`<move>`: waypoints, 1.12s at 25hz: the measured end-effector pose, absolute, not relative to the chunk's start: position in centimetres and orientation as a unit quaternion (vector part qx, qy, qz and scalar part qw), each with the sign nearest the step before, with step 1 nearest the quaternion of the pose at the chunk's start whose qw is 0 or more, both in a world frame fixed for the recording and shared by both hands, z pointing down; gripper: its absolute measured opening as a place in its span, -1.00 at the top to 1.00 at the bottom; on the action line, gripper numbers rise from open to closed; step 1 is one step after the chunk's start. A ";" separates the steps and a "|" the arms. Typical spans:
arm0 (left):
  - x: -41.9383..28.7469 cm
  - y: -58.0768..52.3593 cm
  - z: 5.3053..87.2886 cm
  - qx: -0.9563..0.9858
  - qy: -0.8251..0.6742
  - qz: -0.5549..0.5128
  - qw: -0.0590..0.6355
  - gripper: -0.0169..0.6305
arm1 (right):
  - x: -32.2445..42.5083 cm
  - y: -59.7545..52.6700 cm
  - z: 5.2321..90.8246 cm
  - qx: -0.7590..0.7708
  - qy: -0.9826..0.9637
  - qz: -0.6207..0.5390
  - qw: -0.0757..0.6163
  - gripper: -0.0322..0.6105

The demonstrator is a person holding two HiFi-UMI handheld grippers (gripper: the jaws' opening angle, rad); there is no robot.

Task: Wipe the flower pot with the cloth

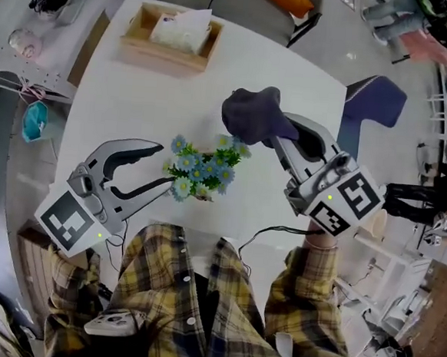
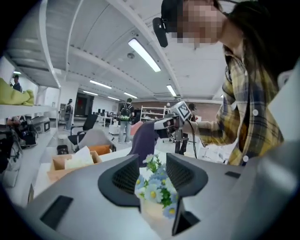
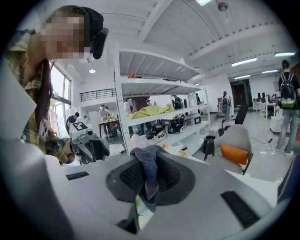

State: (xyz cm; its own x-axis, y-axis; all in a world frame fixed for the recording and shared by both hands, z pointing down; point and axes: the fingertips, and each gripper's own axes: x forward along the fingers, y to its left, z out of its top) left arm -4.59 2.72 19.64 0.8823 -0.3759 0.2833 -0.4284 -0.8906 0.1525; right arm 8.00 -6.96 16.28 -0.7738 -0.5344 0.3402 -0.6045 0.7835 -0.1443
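The flower pot is being clamped in the jaws of the left gripper, probably to steady it for wiping. The right gripper, just opposite, is pinching the cloth, ready to rub.

Flower pot in left tongs, cloth in right tongs beside, tray behind

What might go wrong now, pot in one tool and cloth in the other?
The left tool clamps the flower pot with flowers crowded between its pads, so petals may get crushed or the grip may slip above the table. The bunched cloth in the right tool might snag the flowers.
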 end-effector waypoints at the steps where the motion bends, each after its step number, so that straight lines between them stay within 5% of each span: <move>1: -4.2 2.7 18.4 0.963 -0.221 0.114 0.100 0.42 | 8.1 -6.4 15.1 0.314 -0.933 0.118 0.130 0.85; 13: -1.5 3.3 8.9 0.937 -0.335 -0.011 0.098 0.90 | 9.7 0.0 5.4 0.412 -0.908 0.079 0.006 0.85; 28: 1.5 5.5 5.7 0.942 -0.328 -0.009 0.072 0.92 | 10.2 5.1 5.0 0.416 -0.906 0.081 0.000 0.85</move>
State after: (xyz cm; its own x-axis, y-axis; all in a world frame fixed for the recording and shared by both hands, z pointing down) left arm 1.52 5.49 5.74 0.7844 -0.6195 0.0307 -0.6169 -0.7741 0.1424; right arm 10.19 5.05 5.01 -0.6541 -0.7534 0.0672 -0.7534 0.6410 -0.1464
